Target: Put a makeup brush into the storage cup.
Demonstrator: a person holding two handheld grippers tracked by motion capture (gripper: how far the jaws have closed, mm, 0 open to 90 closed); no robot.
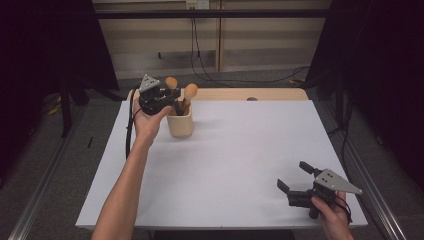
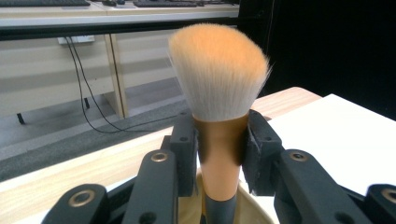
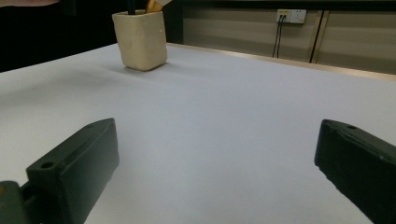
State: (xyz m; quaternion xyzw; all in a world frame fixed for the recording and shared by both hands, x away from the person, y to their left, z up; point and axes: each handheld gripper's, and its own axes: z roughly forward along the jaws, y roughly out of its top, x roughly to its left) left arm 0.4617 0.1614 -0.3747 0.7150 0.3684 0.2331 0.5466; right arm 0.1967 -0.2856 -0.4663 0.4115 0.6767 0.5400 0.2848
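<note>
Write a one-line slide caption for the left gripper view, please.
Left gripper shut on the copper ferrule of a makeup brush, standing upright in a cream holder.

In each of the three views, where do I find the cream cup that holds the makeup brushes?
High view: the cream cup stands at upper left on the white table, beside the left gripper.
Left gripper view: its rim sits at the bottom edge, under the gripped brush.
Right gripper view: it stands at top left, far off.
Shared landmark: the table's wooden far edge.
</note>
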